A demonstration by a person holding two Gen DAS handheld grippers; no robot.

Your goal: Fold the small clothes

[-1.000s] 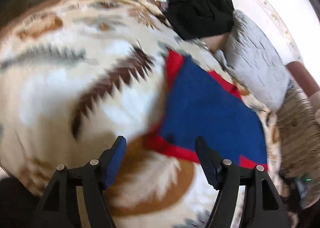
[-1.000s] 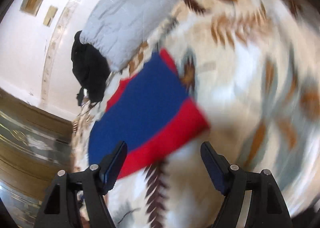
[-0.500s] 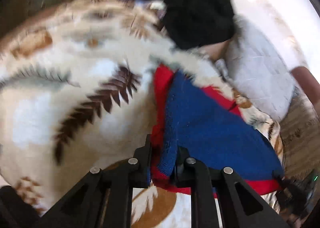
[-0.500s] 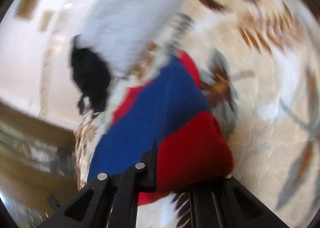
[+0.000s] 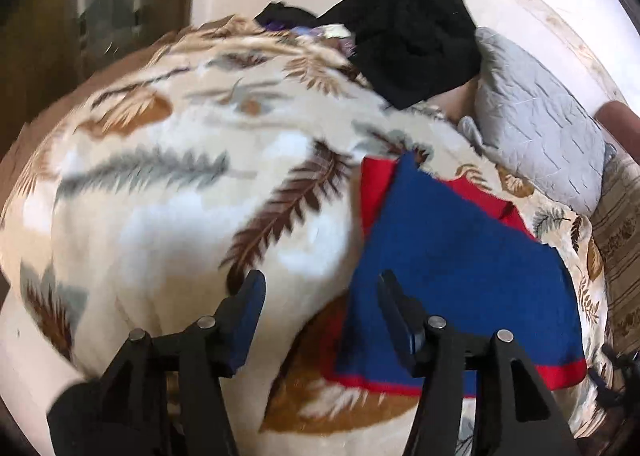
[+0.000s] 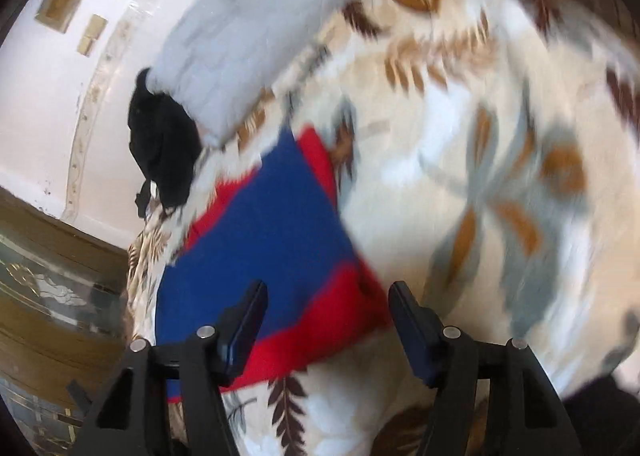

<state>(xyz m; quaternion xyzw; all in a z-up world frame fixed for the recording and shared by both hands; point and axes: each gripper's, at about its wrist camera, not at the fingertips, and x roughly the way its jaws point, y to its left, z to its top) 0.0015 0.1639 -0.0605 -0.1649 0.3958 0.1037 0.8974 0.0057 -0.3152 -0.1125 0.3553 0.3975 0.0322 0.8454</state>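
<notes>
Both the left gripper (image 5: 320,296) and the right gripper (image 6: 324,308) stand with jaws spread and nothing between them, each hovering over a near edge of the blue-and-red knit garment (image 5: 452,268), which lies flat on the feather-print blanket (image 5: 168,184). The plush blanket could be pinched along with the knit on the next grab, dragging the fold askew. Farther off lie a black garment (image 5: 412,44) and a grey pillow (image 5: 536,136).
</notes>
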